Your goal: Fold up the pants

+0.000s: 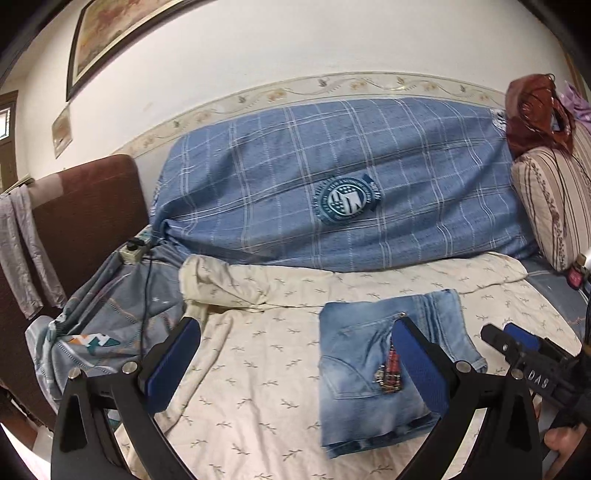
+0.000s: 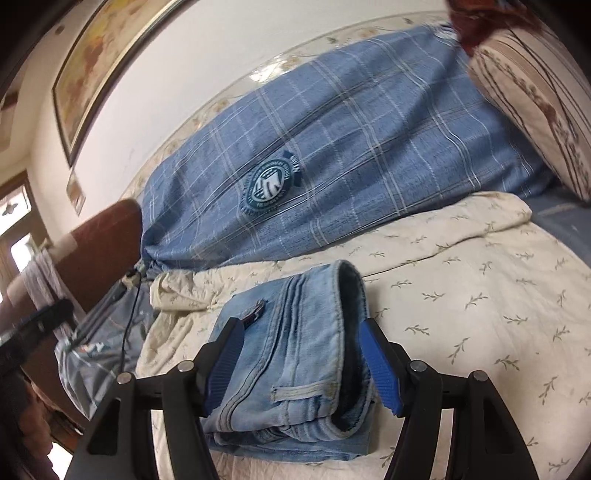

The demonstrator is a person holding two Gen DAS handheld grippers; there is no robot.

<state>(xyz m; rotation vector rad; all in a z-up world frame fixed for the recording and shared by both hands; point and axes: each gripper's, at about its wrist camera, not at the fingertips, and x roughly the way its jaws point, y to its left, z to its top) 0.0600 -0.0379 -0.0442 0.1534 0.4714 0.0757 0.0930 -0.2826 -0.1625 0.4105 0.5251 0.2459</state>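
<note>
A blue checked blanket [image 1: 332, 177] with a round badge [image 1: 347, 201] is draped over the back of a bed against a white wall, below a framed picture [image 1: 110, 33]. A cream sheet [image 1: 236, 369] printed with small sprigs covers the mattress, with a striped pillow [image 1: 554, 206] at its right end and a brown headboard [image 1: 85, 214] at its left. The pants [image 1: 373, 373], pale blue jeans, lie folded into a compact rectangle on the sheet, back pocket up, with a small red tag beside the pocket. The left gripper [image 1: 295, 362] hangs above the sheet with its blue-padded fingers spread wide and nothing between them. The right gripper [image 2: 301, 360] straddles the folded pants at their rolled waistband edge, jaws part-way apart; whether its pads [image 2: 380, 365] press the denim cannot be told. A bit of a hand [image 1: 565, 443] shows at the lower right of the left wrist view.
</note>
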